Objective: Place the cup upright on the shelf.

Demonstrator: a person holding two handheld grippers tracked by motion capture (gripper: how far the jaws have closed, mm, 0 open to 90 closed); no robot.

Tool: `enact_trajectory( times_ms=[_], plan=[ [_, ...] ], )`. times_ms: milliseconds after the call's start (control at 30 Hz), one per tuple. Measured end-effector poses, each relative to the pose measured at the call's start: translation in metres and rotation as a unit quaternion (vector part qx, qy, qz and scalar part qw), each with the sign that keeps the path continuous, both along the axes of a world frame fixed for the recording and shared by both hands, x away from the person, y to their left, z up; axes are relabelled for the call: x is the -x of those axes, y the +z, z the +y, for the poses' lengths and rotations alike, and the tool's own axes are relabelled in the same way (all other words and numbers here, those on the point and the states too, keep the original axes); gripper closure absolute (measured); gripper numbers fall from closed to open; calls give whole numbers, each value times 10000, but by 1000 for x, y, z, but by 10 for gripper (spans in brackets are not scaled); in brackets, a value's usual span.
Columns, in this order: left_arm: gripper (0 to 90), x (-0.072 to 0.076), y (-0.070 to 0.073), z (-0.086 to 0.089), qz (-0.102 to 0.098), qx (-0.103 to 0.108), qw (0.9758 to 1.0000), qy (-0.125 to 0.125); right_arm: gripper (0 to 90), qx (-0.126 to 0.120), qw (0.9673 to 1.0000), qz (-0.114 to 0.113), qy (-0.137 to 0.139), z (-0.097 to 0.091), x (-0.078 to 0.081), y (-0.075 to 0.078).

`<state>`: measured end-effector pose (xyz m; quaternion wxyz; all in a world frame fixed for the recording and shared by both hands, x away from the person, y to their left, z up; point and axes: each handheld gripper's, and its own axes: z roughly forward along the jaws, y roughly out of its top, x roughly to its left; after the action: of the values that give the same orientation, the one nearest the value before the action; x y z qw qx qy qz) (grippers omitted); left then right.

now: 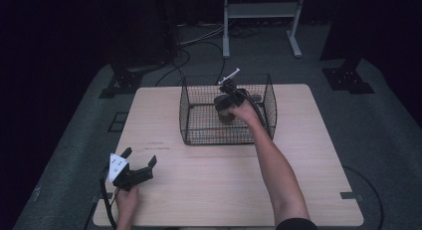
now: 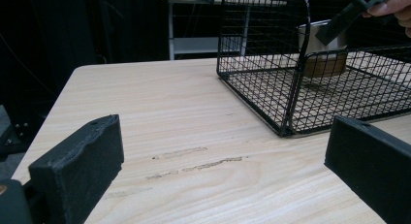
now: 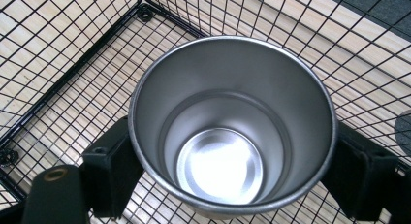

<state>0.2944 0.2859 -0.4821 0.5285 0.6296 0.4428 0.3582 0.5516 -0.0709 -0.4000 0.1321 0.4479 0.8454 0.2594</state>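
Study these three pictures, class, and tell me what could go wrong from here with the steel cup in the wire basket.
1. The right tongs flank the smooth, tapered steel cup from outside; the grip looks light, so it may slip or drop.
2. The wire basket has tall walls; the cup or the hand could knock a rim when lifting out.
3. The basket sits loose on the table, and the left tongs are far off, so it may slide.
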Motion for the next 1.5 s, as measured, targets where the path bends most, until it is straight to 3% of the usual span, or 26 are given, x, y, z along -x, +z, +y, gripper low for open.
enact_trajectory(
  times_ms=[500,1500],
  plan=[
    [0,0,0,0,0,-5,10000,0,156,91,9998,175,60,2,-1,-6],
    [0,-1,0,-1,18,-27,10000,23,123,123,9996,191,188,2,4,-2]
  ],
)
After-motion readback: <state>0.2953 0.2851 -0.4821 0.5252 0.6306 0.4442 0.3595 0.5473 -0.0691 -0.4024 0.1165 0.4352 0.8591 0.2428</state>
